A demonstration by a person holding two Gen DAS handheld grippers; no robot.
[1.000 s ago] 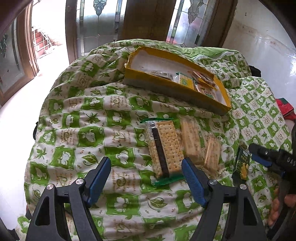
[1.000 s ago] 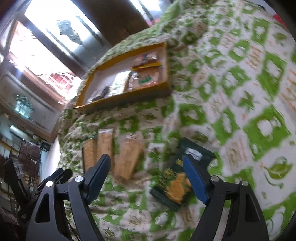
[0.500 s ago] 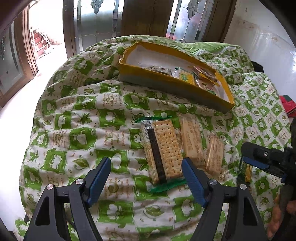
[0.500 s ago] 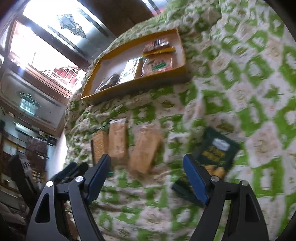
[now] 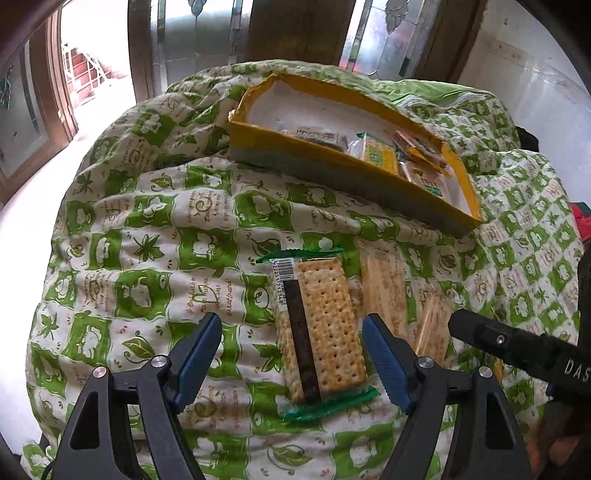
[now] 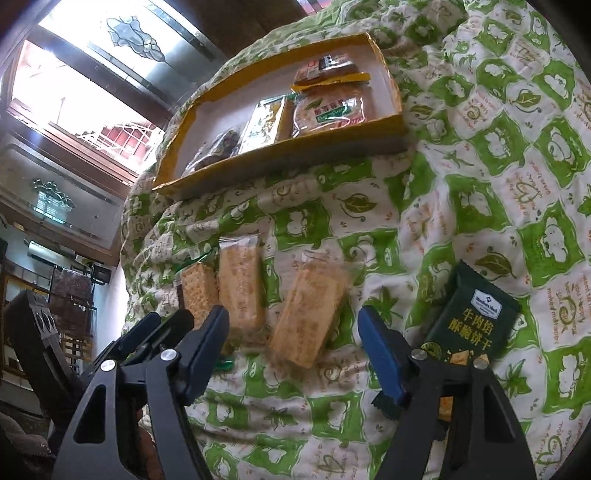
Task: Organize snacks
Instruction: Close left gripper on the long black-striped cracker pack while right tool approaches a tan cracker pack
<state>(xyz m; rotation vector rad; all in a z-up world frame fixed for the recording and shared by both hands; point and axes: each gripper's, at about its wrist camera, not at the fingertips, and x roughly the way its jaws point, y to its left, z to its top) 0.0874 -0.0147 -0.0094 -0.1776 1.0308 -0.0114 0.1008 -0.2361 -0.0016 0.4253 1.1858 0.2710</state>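
The right gripper (image 6: 291, 343) has just narrowed, unclenched, over a clear cracker pack (image 6: 306, 317); the left gripper (image 5: 291, 354), released, straddles the green-edged pack (image 5: 317, 332); pickups look imminent.

Sunlit leaded-glass doors (image 5: 207, 33), white floor (image 5: 22, 229)

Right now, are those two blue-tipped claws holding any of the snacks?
No. The left gripper stands open around the green-wrapped cracker pack, pads apart from it. The right gripper, its jaws just closing, straddles a clear-wrapped cracker pack without gripping it.
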